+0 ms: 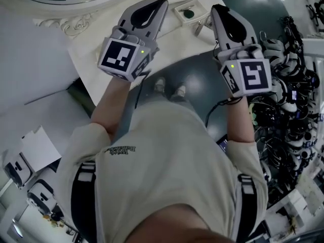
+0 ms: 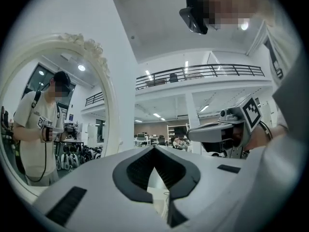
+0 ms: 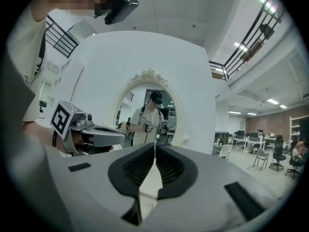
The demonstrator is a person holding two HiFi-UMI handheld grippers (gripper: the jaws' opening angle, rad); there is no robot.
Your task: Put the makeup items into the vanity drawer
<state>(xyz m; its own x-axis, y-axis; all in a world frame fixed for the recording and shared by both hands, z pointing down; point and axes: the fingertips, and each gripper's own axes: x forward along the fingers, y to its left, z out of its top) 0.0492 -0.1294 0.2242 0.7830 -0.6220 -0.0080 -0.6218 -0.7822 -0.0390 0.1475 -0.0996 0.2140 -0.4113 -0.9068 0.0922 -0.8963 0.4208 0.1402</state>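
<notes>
I hold both grippers up in front of a cream vanity top (image 1: pixel 101 67) with an ornate white mirror (image 1: pixel 76 6). My left gripper (image 1: pixel 161 2) points at the vanity's near edge; its jaws meet at the tips with nothing between them (image 2: pixel 154 148). To its right, my right gripper (image 1: pixel 216 8) also has its tips together and empty (image 3: pixel 154 147). Between the two tips, on the vanity, lies a small white square case with a dark green centre (image 1: pixel 188 12). Beside it is a small slim item (image 1: pixel 199 28) that I cannot identify. No drawer shows.
The mirror (image 3: pixel 149 110) reflects the person holding the grippers. Tangled cables and white devices (image 1: pixel 291 95) crowd the floor at the right. White boxes and paper (image 1: pixel 30 158) lie at the lower left. Dark floor (image 1: pixel 202 90) and the person's feet (image 1: pixel 169 87) are under the grippers.
</notes>
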